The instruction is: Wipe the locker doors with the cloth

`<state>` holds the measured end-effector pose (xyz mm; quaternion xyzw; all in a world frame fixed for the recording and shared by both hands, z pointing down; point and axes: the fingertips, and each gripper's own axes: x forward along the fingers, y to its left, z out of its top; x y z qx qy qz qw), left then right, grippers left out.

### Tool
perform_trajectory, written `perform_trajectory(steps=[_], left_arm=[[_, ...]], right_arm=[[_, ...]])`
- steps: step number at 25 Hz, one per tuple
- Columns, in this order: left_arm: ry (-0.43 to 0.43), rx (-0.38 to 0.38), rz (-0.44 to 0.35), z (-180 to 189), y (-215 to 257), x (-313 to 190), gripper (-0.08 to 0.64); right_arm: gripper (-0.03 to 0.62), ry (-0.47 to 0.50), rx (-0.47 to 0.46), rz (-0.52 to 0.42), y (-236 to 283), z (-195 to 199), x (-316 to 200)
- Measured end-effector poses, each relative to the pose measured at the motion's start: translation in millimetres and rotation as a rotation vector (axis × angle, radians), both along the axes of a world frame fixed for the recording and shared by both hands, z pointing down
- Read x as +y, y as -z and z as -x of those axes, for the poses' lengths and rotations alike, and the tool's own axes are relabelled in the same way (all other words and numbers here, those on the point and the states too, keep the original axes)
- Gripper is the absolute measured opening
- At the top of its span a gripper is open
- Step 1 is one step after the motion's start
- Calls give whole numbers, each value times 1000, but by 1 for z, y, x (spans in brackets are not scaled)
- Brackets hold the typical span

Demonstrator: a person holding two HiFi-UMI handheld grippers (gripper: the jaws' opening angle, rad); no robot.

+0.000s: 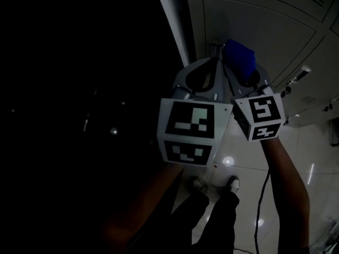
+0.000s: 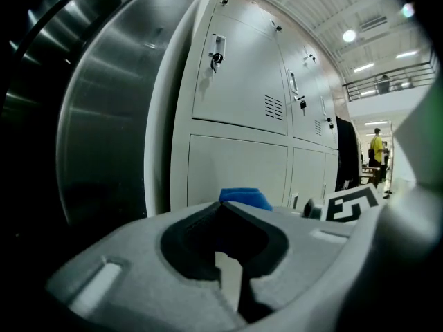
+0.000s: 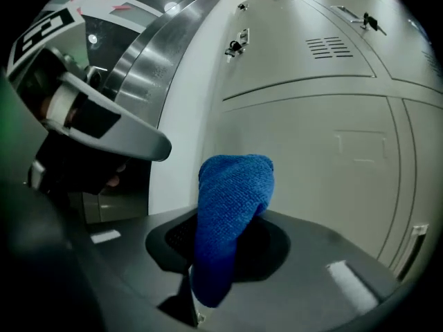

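First, from the head view: left tongs (image 1: 214,51) and right tongs (image 1: 241,69) raised side by side before the pale locker doors (image 1: 265,25), blue cloth (image 1: 239,56) bunched at the tip of the right pair and close to a door panel, contact not clear from here; darkness to the left, glossy floor (image 1: 318,194) and a pair of shoes (image 1: 233,182) below. Next, from the left gripper view: left tongs (image 2: 223,206) closed, jaws met at the tips with nothing between, only a dark hollow behind the meeting line; beyond them a corner of the cloth (image 2: 243,198), the marker cube (image 2: 349,206) of the right tongs, a row of locker doors (image 2: 239,75) with vent slots, and curved steel cladding (image 2: 104,116) off the left edge of that row. Last, from the right gripper view: right tongs (image 3: 225,251) clamped on the cloth (image 3: 234,199), a soft terry-looking wad standing up out of the jaws and aimed at the lower door nearest the left edge of the lockers. Probably light, limp and easy to squash, grippy rather than slippery, nothing fragile about it; best taken as now, pinched low on the bunch with a padded lobe left proud for rubbing, firmly enough not to drag loose against the painted metal.
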<state>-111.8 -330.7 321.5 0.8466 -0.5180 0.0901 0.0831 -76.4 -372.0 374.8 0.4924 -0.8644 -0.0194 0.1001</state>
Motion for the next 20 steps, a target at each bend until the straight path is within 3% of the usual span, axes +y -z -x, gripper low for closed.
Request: perform_trajectory(steps=[12,20], left_arm=[[-21,7,23,5,-15,-2,2],[-20,3,30,3,-26,-4,2]], right_arm=[[83,69,27,34,-37,56,-27],[83,-10,28,0,-41,17,-25]])
